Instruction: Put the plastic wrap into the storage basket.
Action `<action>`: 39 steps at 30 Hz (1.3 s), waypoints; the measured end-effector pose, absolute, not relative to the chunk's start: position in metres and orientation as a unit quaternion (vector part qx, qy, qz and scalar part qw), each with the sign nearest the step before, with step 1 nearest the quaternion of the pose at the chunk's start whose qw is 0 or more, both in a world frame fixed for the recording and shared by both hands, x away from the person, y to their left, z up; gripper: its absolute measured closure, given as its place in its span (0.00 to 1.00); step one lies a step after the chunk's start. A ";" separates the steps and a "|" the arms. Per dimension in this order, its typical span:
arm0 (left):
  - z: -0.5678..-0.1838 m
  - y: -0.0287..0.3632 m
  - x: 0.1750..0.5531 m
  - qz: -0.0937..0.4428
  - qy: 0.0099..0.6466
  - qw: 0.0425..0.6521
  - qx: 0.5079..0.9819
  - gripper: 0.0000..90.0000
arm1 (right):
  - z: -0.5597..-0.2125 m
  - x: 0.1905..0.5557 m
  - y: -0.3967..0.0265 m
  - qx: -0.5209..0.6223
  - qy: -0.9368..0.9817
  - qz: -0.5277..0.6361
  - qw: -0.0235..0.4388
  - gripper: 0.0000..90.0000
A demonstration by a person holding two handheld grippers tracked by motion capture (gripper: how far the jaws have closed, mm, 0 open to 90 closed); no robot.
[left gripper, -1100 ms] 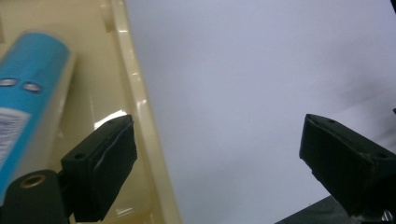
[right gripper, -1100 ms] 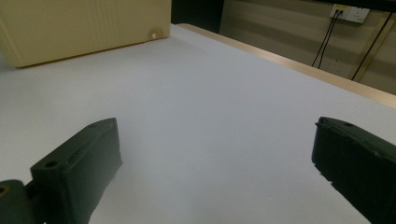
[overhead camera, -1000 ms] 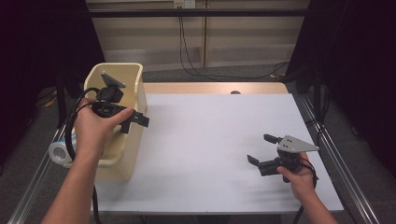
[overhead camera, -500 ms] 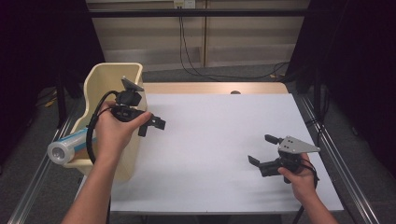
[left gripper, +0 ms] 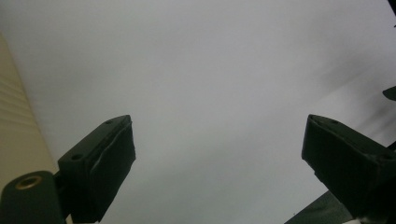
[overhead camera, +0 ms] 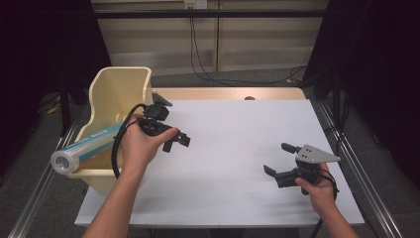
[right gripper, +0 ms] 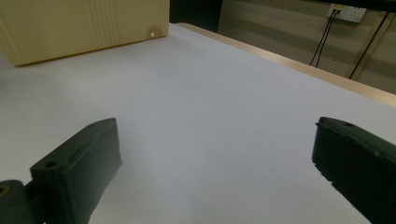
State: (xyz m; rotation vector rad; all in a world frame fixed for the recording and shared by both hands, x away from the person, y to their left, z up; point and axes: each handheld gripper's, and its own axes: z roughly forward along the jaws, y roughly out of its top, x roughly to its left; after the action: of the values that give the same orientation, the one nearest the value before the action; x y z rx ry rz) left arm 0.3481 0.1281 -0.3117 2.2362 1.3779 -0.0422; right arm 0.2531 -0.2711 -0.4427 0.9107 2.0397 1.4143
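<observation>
Overhead, seen from the high view: left gripper (overhead camera: 179, 141) held over the white table (overhead camera: 237, 129), just right of the cream bin (overhead camera: 119, 94), jaws apart and nothing between them, pointing away from the bin. Inside the bin, a roll (overhead camera: 86, 148) with a light blue wrap lying slanted, its near end poking out over the bin's front left corner. Right gripper (overhead camera: 279, 160) far from the bin, near the table's right front, jaws wide apart and empty, aimed back toward the bin.

Next, the left gripper view: left gripper (left gripper: 219, 161) looking down on bare white table (left gripper: 210, 70), both black jaws standing well apart with nothing gripped. A strip of the cream bin (left gripper: 16, 126) along the left edge, close beside the left jaw.

Lastly, the right gripper view: right gripper (right gripper: 217, 170) low over the table (right gripper: 210, 93), jaws spread wide, empty. Cream bin (right gripper: 84, 23) well ahead at upper left, standing on the table, its side wall facing the camera. Roll hidden behind that wall.
</observation>
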 end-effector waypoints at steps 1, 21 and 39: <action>-0.314 0.126 0.348 -0.017 0.506 0.253 0.824 0.10 | -0.443 0.253 -0.271 0.333 0.748 0.519 0.245 0.01; -0.364 0.114 0.345 -0.040 0.503 0.225 0.834 0.10 | -0.444 0.252 -0.270 0.334 0.749 0.518 0.244 0.01; -0.409 0.117 0.335 -0.035 0.486 0.254 0.836 0.10 | -0.446 0.251 -0.269 0.333 0.751 0.515 0.244 0.01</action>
State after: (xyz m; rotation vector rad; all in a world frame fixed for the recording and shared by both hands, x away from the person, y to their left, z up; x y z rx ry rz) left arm 0.3346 0.1175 -0.4090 2.2711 1.3196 -0.0946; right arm 0.2507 -0.2691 -0.4461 0.9104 2.0513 1.4063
